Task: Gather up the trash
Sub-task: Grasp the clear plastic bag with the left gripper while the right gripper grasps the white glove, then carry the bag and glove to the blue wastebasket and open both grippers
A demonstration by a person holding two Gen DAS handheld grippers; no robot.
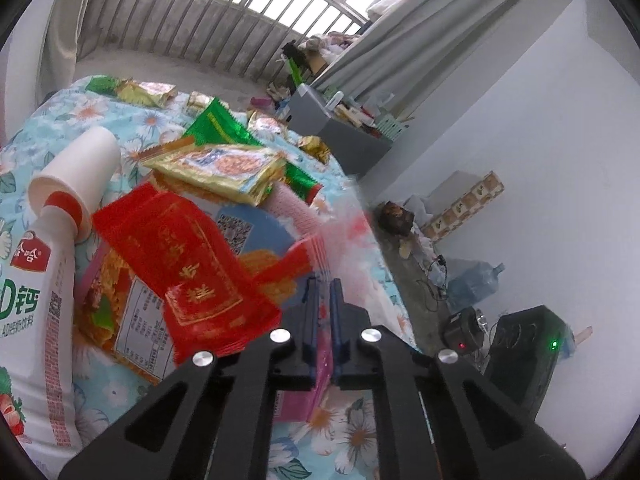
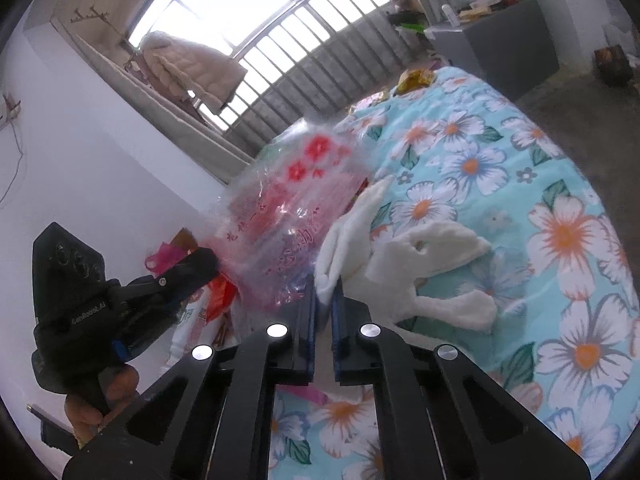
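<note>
**Left wrist view.** Left tongs (image 1: 324,292) closed to a thin slit, pinching what looks like the rim of a clear plastic bag (image 1: 348,220), a blurred film with red print rising from the tips. To their left, a heap of trash on a floral cloth (image 1: 360,440): red packets (image 1: 192,264), a gold wrapper (image 1: 224,168) and green wrappers behind them. Also a white drink bottle (image 1: 36,300) with its neck pushed into a tipped paper cup (image 1: 84,168). All of it loose, none yet in the bag.

**Right wrist view.** Right tongs (image 2: 324,296) also closed, apparently on the bag's opposite rim. Hard to be certain, since a crumpled white tissue (image 2: 420,256) lies touching the same tips. Bag bunched between the two tools, printed with red flowers.

**Doing this step well.** Probably opening the bag to receive the trash. Keep both pinches on a single layer of film and draw the rims apart gently, mouth turned toward the heap. Avoid snagging the tissue with the rim.

**Shown in one view only.** Trash heap, bottle and cup: left view alone. Tissue, the bag's full shape, and the other tool with a hand (image 2: 104,404) on its handle: right view alone.
</note>
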